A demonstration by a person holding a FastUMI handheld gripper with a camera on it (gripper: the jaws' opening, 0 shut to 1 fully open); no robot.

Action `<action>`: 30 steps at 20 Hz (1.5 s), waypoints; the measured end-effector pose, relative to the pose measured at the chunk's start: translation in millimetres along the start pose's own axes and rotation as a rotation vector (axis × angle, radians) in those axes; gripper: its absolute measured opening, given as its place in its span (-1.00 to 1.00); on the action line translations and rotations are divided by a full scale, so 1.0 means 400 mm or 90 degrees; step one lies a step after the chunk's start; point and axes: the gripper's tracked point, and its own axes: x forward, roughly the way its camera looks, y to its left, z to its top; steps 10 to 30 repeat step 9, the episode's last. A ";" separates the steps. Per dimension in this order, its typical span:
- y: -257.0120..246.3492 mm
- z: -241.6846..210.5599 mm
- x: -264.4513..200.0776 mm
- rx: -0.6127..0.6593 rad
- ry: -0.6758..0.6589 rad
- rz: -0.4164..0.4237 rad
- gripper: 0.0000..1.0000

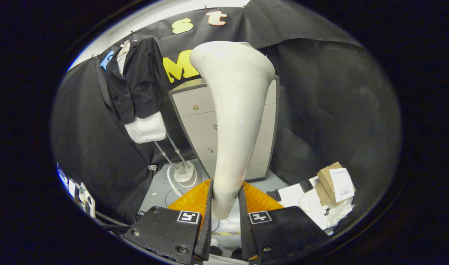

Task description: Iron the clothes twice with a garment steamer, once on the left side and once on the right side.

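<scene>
We clamp both fingers of our gripper [226, 209] on the steamer [234, 110] handle, the jacket [136, 81] hanging well off beyond it, and reckon the smooth handle could twist or slip as we swing across.

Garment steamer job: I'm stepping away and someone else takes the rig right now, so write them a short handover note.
Tool: shut on the garment steamer, both fingers pressing its narrow handle end, wide head pointing up and away.
Clothes: black jacket over a white garment hangs on a stand, beyond the fingers and to their left, beside the grey cabinet. The steamer head is apart from it.
Done: steamer picked up.
Left: as far as this view tells, both passes, left side and right side.
</scene>
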 end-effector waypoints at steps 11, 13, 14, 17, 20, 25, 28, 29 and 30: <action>0.094 0.008 -0.013 -0.012 -0.029 -0.007 -0.29; 0.094 0.008 -0.013 -0.012 -0.029 -0.007 -0.29; 0.094 0.008 -0.013 -0.012 -0.029 -0.007 -0.29; 0.094 0.008 -0.013 -0.012 -0.029 -0.007 -0.29; 0.094 0.008 -0.013 -0.012 -0.029 -0.007 -0.29; 0.094 0.008 -0.013 -0.012 -0.029 -0.007 -0.29; 0.094 0.008 -0.013 -0.012 -0.029 -0.007 -0.29; 0.094 0.008 -0.013 -0.012 -0.029 -0.007 -0.29; 0.094 0.008 -0.013 -0.012 -0.029 -0.007 -0.29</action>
